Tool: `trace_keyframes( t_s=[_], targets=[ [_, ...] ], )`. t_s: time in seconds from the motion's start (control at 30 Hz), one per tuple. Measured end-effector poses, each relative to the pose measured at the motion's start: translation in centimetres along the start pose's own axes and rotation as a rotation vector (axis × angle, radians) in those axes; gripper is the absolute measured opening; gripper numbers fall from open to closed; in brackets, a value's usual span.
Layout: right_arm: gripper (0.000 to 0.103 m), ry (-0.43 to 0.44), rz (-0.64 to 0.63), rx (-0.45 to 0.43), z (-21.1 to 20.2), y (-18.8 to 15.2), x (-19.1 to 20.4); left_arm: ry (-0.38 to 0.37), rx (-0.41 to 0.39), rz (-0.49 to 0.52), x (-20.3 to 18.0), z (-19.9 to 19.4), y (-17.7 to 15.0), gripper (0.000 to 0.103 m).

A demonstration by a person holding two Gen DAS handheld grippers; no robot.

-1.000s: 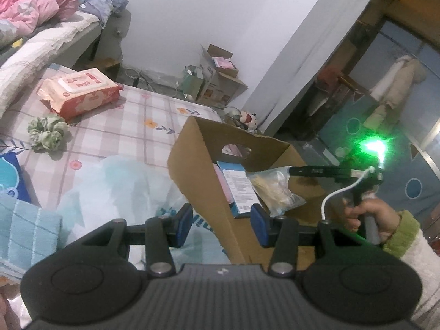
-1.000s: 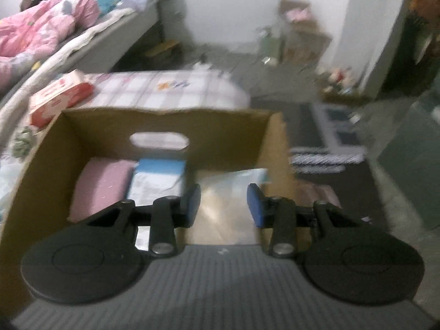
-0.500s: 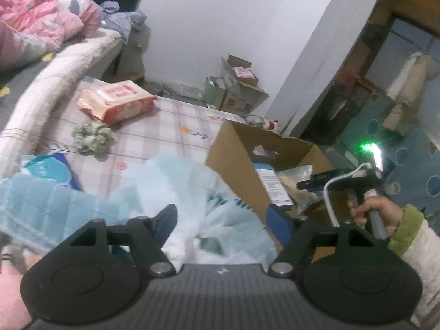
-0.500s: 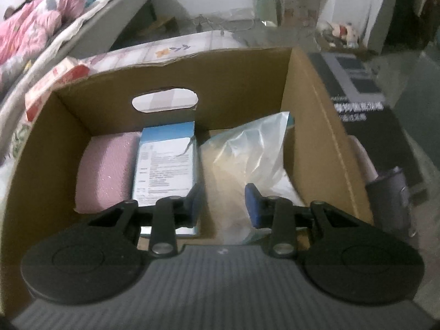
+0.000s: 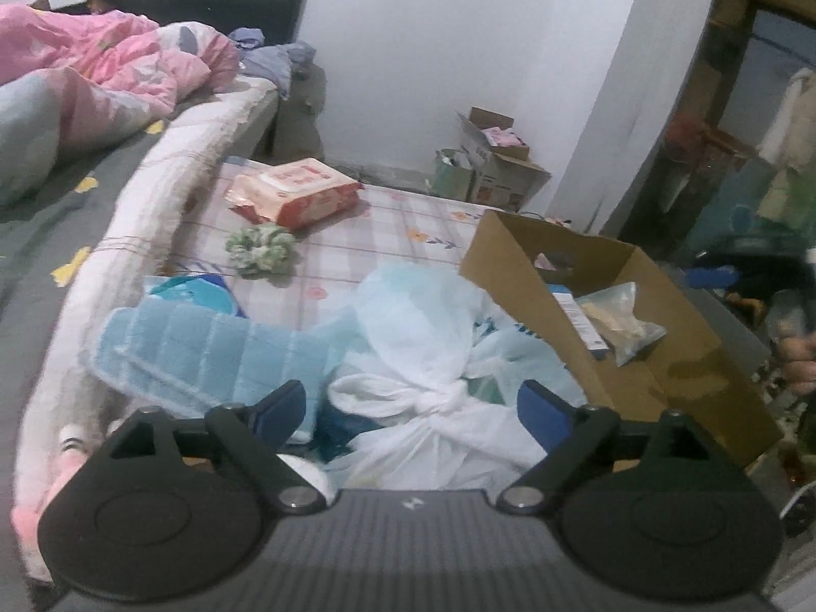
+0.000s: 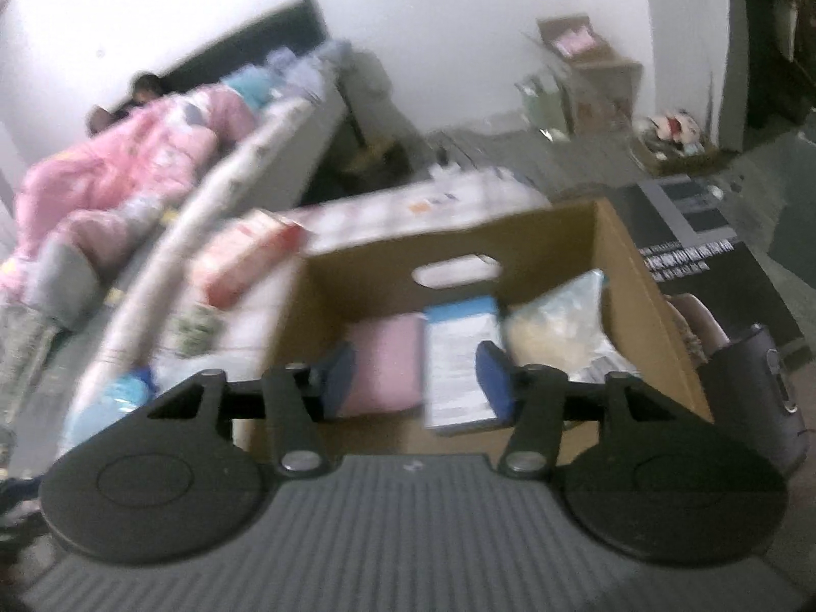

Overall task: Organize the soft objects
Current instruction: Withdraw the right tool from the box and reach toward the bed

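Observation:
My left gripper [image 5: 413,408] is wide open, its jaws on either side of a knotted white plastic bag [image 5: 433,357] on the checked mat [image 5: 357,229]. A light blue towel [image 5: 194,347] lies to its left, a green scrunchie [image 5: 262,250] and a pink wipes pack [image 5: 296,194] farther back. The cardboard box [image 5: 688,357] stands at the right. My right gripper [image 6: 418,377] is open and empty over the near edge of the box [image 6: 602,234], which holds a pink pad [image 6: 387,357], a blue-white packet [image 6: 459,352] and a clear bag [image 6: 556,326].
A bed with a pink quilt [image 5: 92,76] runs along the left, its padded edge [image 5: 153,194] beside the mat. Small cartons [image 5: 489,163] stand against the far wall. A dark cylinder [image 6: 755,392] stands right of the box.
My left gripper has swung left from the box to the white bag and opened wide. My right gripper has pulled back from inside the box and opened wider; its view is blurred.

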State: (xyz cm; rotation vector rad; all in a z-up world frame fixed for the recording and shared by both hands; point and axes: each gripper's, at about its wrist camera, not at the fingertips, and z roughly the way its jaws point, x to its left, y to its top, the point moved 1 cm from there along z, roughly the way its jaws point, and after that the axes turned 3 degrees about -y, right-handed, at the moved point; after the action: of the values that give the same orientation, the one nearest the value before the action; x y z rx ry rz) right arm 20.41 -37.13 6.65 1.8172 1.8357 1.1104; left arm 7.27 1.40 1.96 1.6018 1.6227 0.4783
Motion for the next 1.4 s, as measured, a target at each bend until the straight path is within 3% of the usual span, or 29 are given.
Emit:
trace_keyframes(
  t_s=[0.1, 0.27, 0.7, 1.2, 1.4],
  targets=[
    [0.07, 0.07, -0.005, -0.049, -2.8, -0.9, 2.6, 0.032, -0.009, 0.007, 0.3, -1.0, -0.3, 0.096],
    [0.074, 0.204, -0.023, -0.053, -5.1, -3.3, 7.3, 0.081, -0.008, 0.007, 1.0, -2.5, -1.1, 0.098],
    [0.074, 0.421, 0.008, 0.091, -2.5, -9.3, 17.1, 0.189, -0.06, -0.029, 4.2, -6.6, -4.7, 0.099],
    [0.074, 0.467, -0.075, 0.191, 1.1, -9.7, 22.6, 0.212, -0.069, -0.043, 6.5, -6.2, -5.6, 0.096],
    [0.074, 0.499, -0.116, 0.274, 3.3, -6.9, 25.4, 0.202, -0.105, -0.039, 8.2, -6.4, -2.4, 0.092]
  ],
)
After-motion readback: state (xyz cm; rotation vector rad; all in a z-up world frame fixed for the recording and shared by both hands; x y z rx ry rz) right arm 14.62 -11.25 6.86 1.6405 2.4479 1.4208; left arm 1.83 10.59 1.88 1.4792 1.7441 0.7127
